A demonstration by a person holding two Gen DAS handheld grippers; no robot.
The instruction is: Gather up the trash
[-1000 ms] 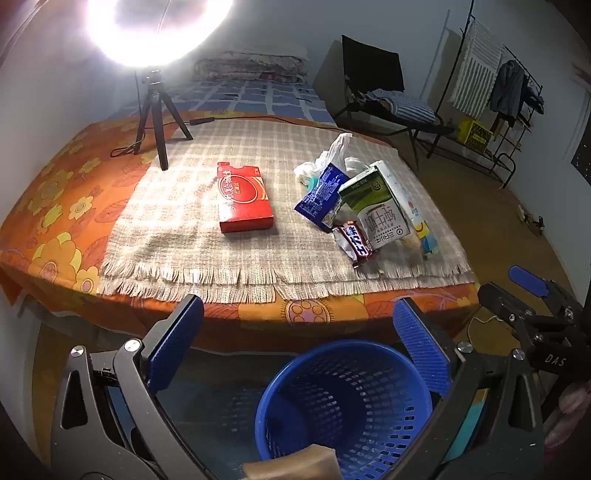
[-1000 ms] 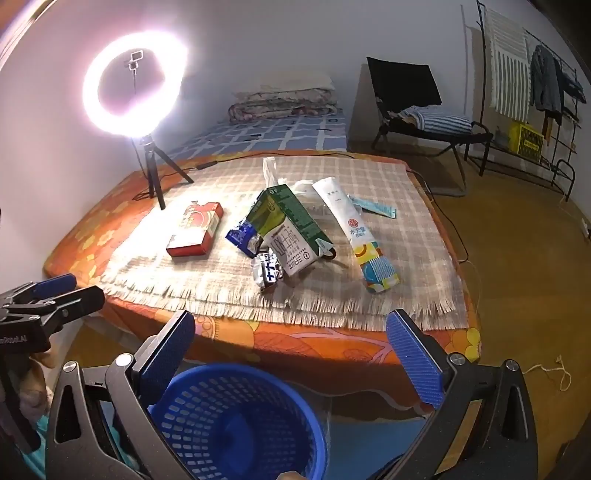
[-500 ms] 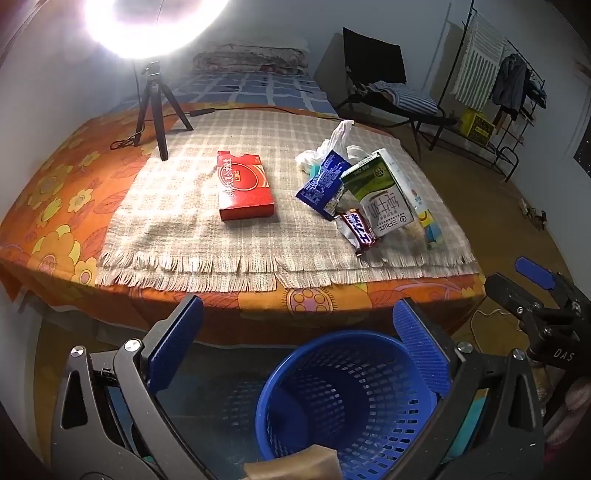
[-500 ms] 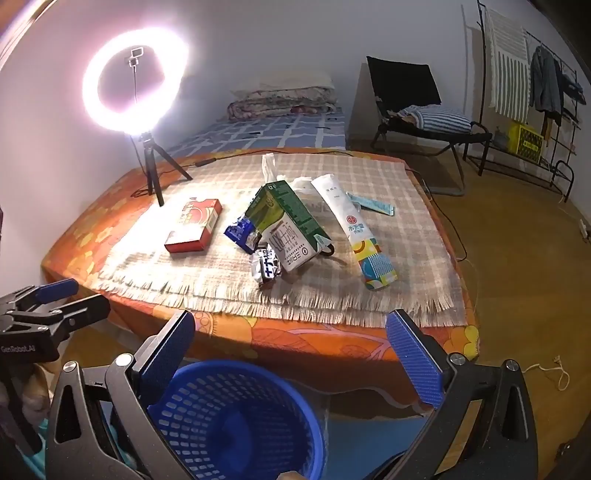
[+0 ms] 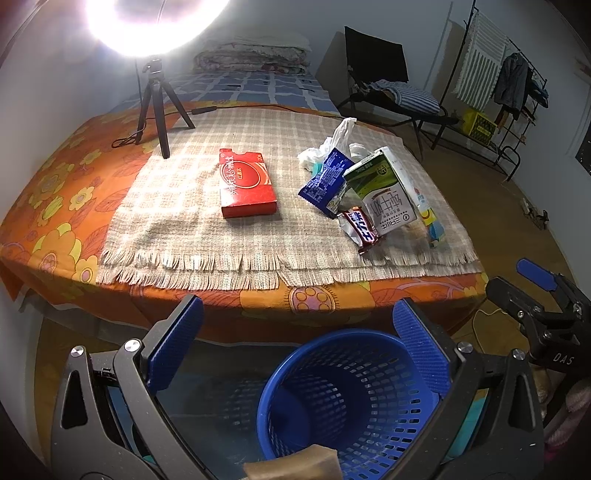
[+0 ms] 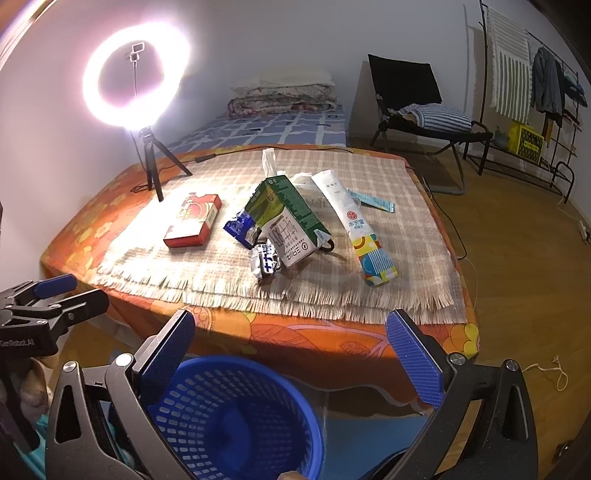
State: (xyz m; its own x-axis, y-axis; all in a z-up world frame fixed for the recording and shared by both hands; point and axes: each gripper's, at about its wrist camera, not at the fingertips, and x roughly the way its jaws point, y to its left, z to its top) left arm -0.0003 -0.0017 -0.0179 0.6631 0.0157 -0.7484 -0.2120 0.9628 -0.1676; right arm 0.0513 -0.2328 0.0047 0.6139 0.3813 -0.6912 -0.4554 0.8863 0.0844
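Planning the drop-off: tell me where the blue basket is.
In both wrist views, the blue basket stands on the floor below the table's near edge.

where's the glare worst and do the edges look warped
Left wrist view: the ring light blows out to a white blob at top left. Right wrist view: its ring keeps shape but halos the wall. Both views: fisheye bends the bed edge; corners go dark.

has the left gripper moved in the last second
Yes. In its own view the red box and the table edge sit lower in the frame than a second ago, so the left gripper has risen or tilted upward slightly, jaws open above the blue basket.
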